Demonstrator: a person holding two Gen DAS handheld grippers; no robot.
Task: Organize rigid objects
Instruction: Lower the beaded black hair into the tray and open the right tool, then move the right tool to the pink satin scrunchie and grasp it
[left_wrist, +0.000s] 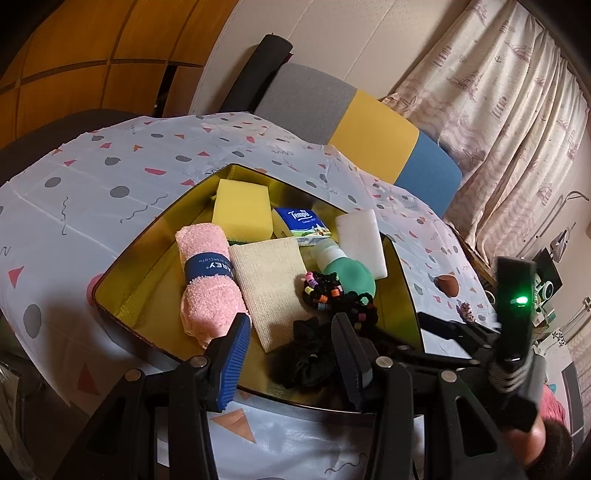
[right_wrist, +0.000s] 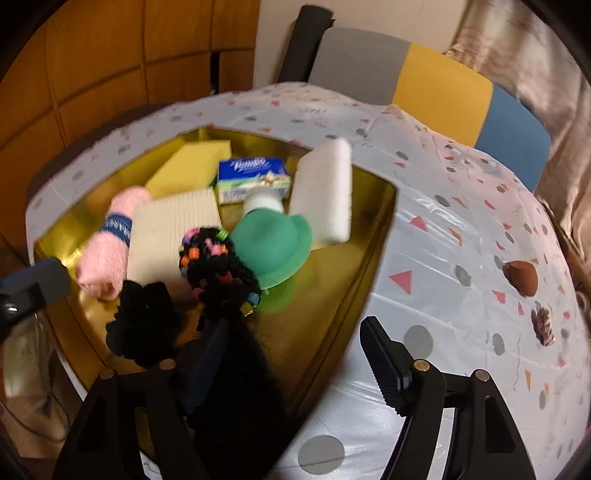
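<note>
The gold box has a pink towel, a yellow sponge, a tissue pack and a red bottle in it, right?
Almost. The bottle is green with a white cap, not red; both wrist views show it lying beside the white sponge block. The rest holds: the gold box does contain the pink towel, the yellow sponge and the tissue pack.

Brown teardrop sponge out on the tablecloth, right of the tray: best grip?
Probably take the brown teardrop sponge from above, fingers across its wide rounded body, not the narrow tip. It lies alone on the tablecloth, apart from the gold tray, so both flanks look free.
</note>
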